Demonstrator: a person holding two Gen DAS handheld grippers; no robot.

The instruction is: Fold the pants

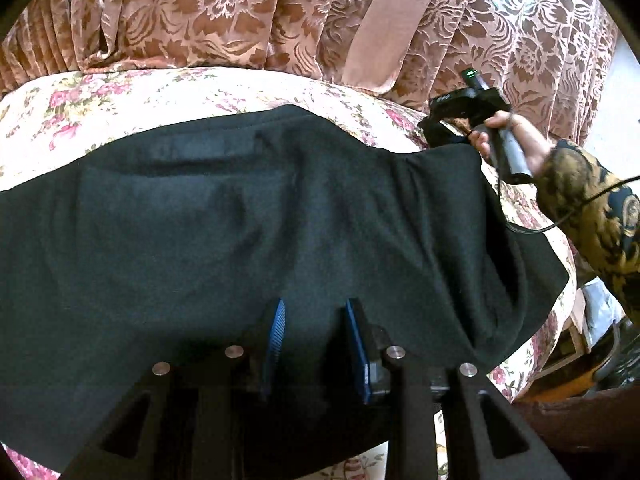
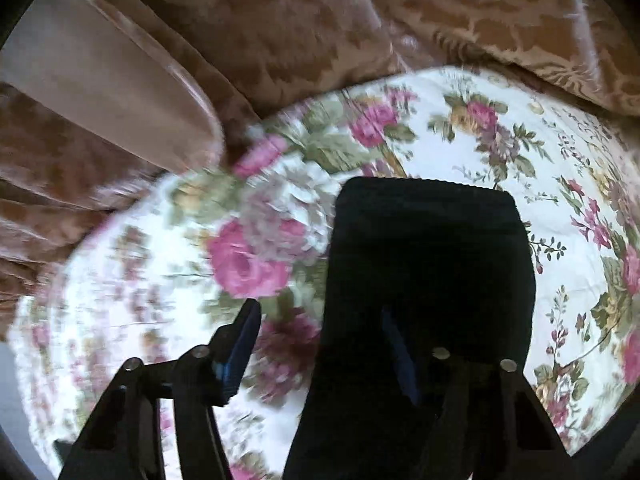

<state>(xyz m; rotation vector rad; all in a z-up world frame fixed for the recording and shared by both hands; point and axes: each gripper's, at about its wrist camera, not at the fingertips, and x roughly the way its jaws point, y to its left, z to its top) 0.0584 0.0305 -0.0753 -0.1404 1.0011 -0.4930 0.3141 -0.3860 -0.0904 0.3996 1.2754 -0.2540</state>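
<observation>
Dark pants (image 1: 240, 216) lie spread across a floral bedspread (image 1: 120, 96). My left gripper (image 1: 316, 312) hovers just over the near part of the pants, its blue-padded jaws apart with nothing between them. My right gripper (image 1: 444, 128) shows at the far right corner of the pants, held by a hand. In the right wrist view my right gripper (image 2: 320, 320) is open wide, and a corner of the pants (image 2: 432, 240) drapes over its right finger, hiding most of it. The left finger (image 2: 240, 344) is bare.
Brown floral curtains (image 1: 240, 12) hang along the far side of the bed and also show in the right wrist view (image 2: 280, 20). The bed's right edge (image 1: 560, 312) drops off to clutter on the floor. A cable (image 1: 560, 220) trails from the right gripper.
</observation>
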